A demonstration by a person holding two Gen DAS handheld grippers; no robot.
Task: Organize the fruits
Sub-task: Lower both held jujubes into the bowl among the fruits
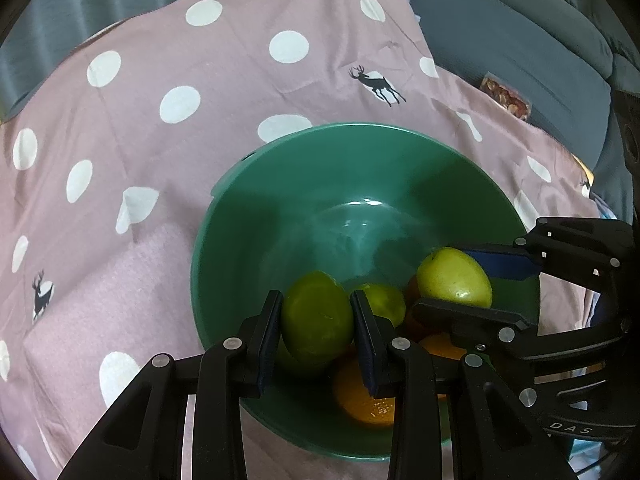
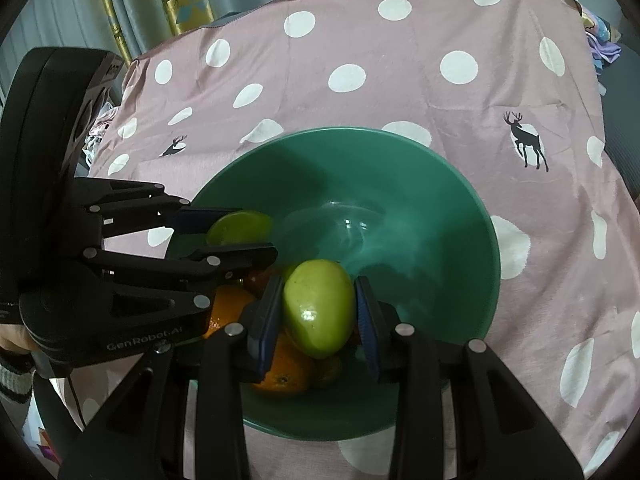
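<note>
Pink polka-dot cloth (image 1: 208, 92) with deer prints lying spread out; grey curtain (image 1: 80, 12) hanging beyond its far edge; small snack packet (image 1: 506, 98) resting at its right edge.

Left gripper (image 1: 316, 320) angled steeply downward, black jaws narrowed, blue pads pressed on both sides of a green fruit (image 1: 316, 316). Right gripper (image 2: 316, 312) tilted down likewise, pads clamped against a lighter green fruit (image 2: 320, 312). Side by side, close together, fingertips converging. Striped cuff (image 2: 14, 376) visible behind the left gripper.

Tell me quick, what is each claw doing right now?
Left gripper: shut on a green fruit.
Right gripper: shut on a green apple.
</note>
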